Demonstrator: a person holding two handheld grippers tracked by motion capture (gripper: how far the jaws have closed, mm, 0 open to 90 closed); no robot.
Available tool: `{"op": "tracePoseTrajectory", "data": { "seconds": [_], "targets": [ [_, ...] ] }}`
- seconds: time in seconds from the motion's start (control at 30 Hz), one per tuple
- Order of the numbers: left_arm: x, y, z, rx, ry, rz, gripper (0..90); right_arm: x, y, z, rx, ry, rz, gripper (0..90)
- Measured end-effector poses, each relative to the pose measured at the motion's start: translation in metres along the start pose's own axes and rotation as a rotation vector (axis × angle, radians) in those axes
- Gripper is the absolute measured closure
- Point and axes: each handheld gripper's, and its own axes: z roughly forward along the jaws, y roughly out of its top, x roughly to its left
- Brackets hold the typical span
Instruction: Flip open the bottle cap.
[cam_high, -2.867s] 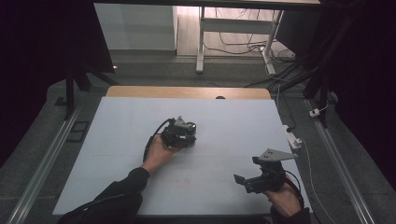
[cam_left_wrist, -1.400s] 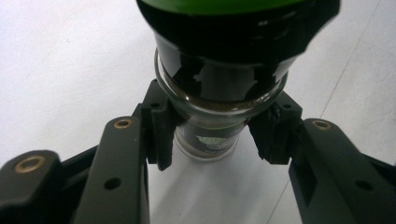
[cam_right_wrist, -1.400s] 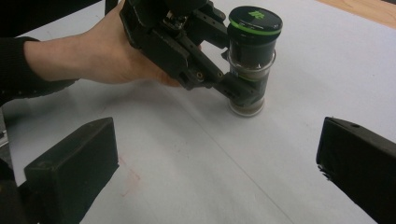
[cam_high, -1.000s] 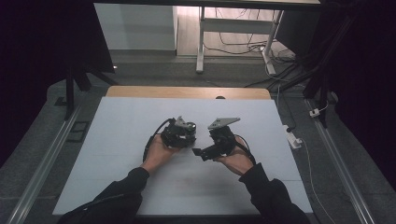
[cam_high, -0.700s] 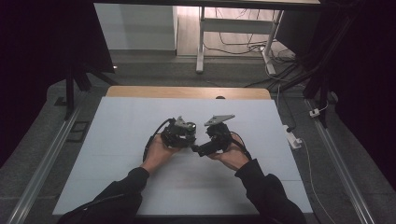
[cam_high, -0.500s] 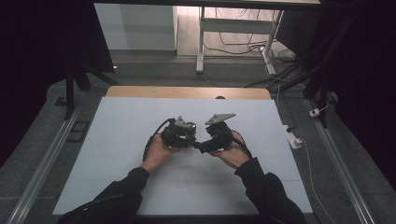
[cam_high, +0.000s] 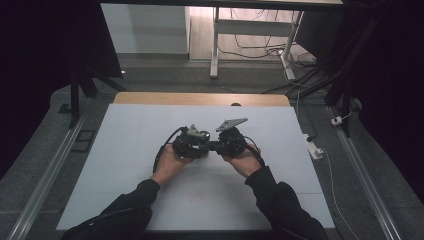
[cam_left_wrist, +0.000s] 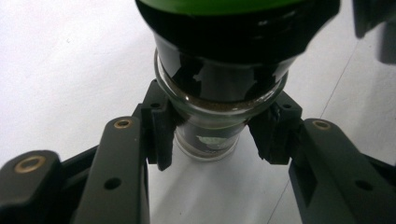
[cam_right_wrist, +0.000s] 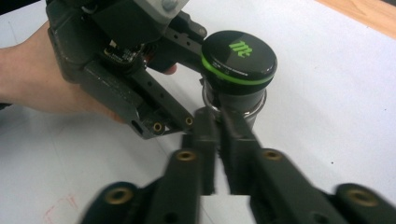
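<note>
A small glass jar (cam_right_wrist: 236, 100) with a black cap (cam_right_wrist: 239, 55) stands upright on the white table (cam_high: 125, 165), its long axis vertical and the cap on top; the cap carries a green ring around its rim and a green mark on its flat face, which points up; in the left gripper view the jar (cam_left_wrist: 219, 109) rises between the jaws, its glass shoulder at pad height and its base resting on the table below; in the high view it sits near the middle of the table, hidden between the two grippers

The left gripper (cam_left_wrist: 215, 133) is clamped on the jar: both black pads (cam_left_wrist: 161, 135) press against the glass just under the cap, one on each side, and the jaws stand only as far apart as the glass allows; the left hand (cam_high: 170, 162) holds that gripper low over the table, seen also in the right gripper view (cam_right_wrist: 140, 70) with its fingers reaching to the jar from the left

The right gripper (cam_right_wrist: 215, 126) has just been closing and its jaws now stand drawn together with only a thin slit between them and nothing in it; their tips lie right in front of the jar's lower glass, and whether they touch it I cannot tell; the right hand (cam_high: 245, 160) holds this gripper facing the left one, the two nearly meeting
</note>
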Motion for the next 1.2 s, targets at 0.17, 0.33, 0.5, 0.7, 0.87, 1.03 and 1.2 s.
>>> {"op": "tracePoseTrajectory", "data": {
  "seconds": [0.17, 0.33, 0.5, 0.7, 0.87, 1.03, 1.2],
  "targets": [
    [0.0, 0.0, 0.0, 0.0, 0.001, 0.0, 53.7, 0.0, 0.003, 0.001, -0.012, 0.009, 0.007, 90.0],
    [0.0, 0.0, 0.0, 0.001, 0.001, 0.0, 53.7, 0.001, 0.006, 0.003, -0.016, 0.015, 0.004, 90.0],
    [-0.001, 0.0, 0.0, -0.001, 0.004, 0.0, 53.7, 0.002, 0.008, 0.004, -0.017, 0.007, 0.003, 90.0],
    [-0.001, 0.0, 0.0, -0.002, 0.006, -0.002, 53.8, 0.001, 0.01, 0.004, -0.026, 0.003, 0.011, 90.0],
    [-0.001, 0.0, 0.0, -0.001, 0.004, -0.001, 53.8, 0.0, 0.012, 0.003, -0.034, -0.004, 0.014, 90.0],
    [-0.001, 0.0, 0.0, 0.004, 0.006, 0.004, 53.8, -0.001, 0.015, 0.001, -0.048, -0.012, 0.018, 90.0],
    [-0.001, 0.0, 0.0, -0.001, 0.008, -0.001, 53.8, -0.005, 0.019, -0.001, -0.066, -0.018, 0.021, 90.0]
  ]
}}
